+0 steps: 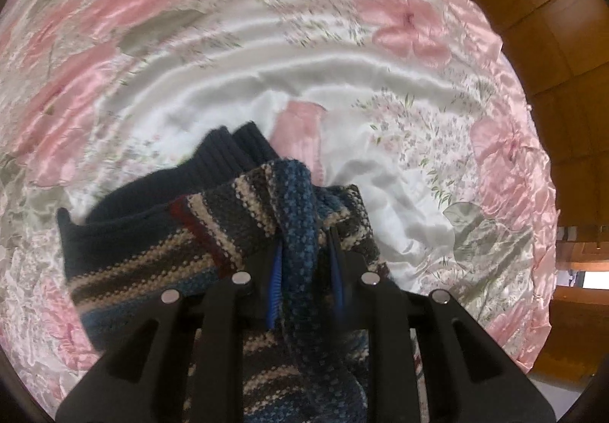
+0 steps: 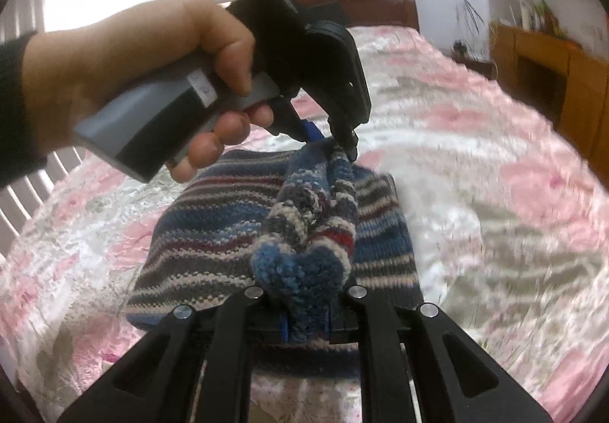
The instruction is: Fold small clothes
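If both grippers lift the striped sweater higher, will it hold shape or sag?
The striped sweater will likely sag: the strip between the right gripper and the left gripper already bunches and droops. Its chunky knit probably grips well. The satin bedspread looks slick, so the sweater may slide.

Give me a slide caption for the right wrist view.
Both tongs, right and left, pinch a bunched fold of the striped knit sweater over the floral bedspread.

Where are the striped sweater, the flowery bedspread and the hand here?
striped sweater [image 2: 213,232], right wrist view, flat knit body.
flowery bedspread [image 1: 403,19], left wrist view, pink flower.
hand [image 2: 152,42], right wrist view, back of hand.
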`<state>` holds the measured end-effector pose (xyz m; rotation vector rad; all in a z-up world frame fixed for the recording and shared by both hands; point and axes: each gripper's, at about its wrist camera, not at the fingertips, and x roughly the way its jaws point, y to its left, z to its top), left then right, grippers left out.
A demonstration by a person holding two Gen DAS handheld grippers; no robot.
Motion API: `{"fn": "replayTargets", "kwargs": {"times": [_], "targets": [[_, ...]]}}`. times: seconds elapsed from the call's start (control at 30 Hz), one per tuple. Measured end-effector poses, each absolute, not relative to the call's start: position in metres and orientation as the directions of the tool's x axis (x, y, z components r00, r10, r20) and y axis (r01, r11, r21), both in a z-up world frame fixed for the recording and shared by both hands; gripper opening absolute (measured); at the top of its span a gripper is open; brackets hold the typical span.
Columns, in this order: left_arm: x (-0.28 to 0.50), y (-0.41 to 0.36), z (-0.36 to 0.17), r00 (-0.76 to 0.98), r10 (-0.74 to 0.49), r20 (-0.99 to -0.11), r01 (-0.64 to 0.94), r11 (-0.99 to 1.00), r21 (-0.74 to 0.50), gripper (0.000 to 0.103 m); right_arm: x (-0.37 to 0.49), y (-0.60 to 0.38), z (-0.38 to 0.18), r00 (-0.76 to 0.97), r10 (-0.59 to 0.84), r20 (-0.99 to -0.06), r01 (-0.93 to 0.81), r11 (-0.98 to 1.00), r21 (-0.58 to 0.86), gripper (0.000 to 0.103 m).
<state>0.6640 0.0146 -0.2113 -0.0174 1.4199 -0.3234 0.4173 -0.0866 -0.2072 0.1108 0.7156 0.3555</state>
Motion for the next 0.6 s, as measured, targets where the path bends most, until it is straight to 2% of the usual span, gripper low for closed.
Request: {"fn": "replayTargets", "kwargs": {"times": [0.13, 0.27, 0.3, 0.37, 0.4, 0.43, 0.5, 0.53, 0.57, 0.6], "targets": [[0.665, 0.003, -0.225, 0.108, -0.219, -0.970, 0.214, 0.958, -0.192, 0.020, 0.421, -0.103, -0.226, 0.657, 0.402, -0.638, -0.254, 0.915, 0.315, 0.012], [0.664, 0.003, -0.228, 0.119, -0.239, -0.964, 0.199, 0.957, -0.212, 0.027, 0.426, -0.114, -0.237, 0.628, 0.459, -0.628, -0.240, 0.883, 0.404, 0.012], [0.664, 0.003, -0.227, 0.123, -0.251, -0.960, 0.197, 0.954, -0.225, 0.035, 0.427, -0.117, -0.239, 0.619, 0.474, -0.626, -0.236, 0.873, 0.427, 0.012], [0.662, 0.004, -0.221, 0.127, -0.316, -0.940, 0.206, 0.936, -0.286, 0.057, 0.430, -0.125, -0.244, 0.592, 0.517, -0.618, -0.228, 0.843, 0.487, 0.013], [0.661, 0.005, -0.213, 0.140, -0.357, -0.924, 0.216, 0.921, -0.324, 0.061, 0.432, -0.130, -0.247, 0.576, 0.552, -0.604, -0.227, 0.817, 0.531, 0.014], [0.659, 0.006, -0.207, 0.150, -0.375, -0.915, 0.221, 0.915, -0.338, 0.069, 0.432, -0.135, -0.250, 0.562, 0.586, -0.584, -0.224, 0.788, 0.574, 0.021], [0.657, 0.013, -0.191, 0.159, -0.427, -0.890, 0.240, 0.891, -0.385, 0.071, 0.436, -0.152, -0.260, 0.517, 0.676, -0.526, -0.197, 0.692, 0.695, 0.052], [0.655, 0.023, -0.179, 0.179, -0.458, -0.871, 0.240, 0.878, -0.413, 0.073, 0.440, -0.161, -0.265, 0.480, 0.728, -0.490, -0.174, 0.627, 0.760, 0.077], [0.652, 0.032, -0.170, 0.199, -0.477, -0.856, 0.233, 0.871, -0.432, 0.077, 0.443, -0.168, -0.268, 0.458, 0.764, -0.455, -0.155, 0.572, 0.805, 0.084], [0.647, 0.043, -0.161, 0.215, -0.500, -0.839, 0.230, 0.861, -0.454, 0.077, 0.449, -0.178, -0.271, 0.421, 0.811, -0.406, -0.125, 0.495, 0.860, 0.085]]}}
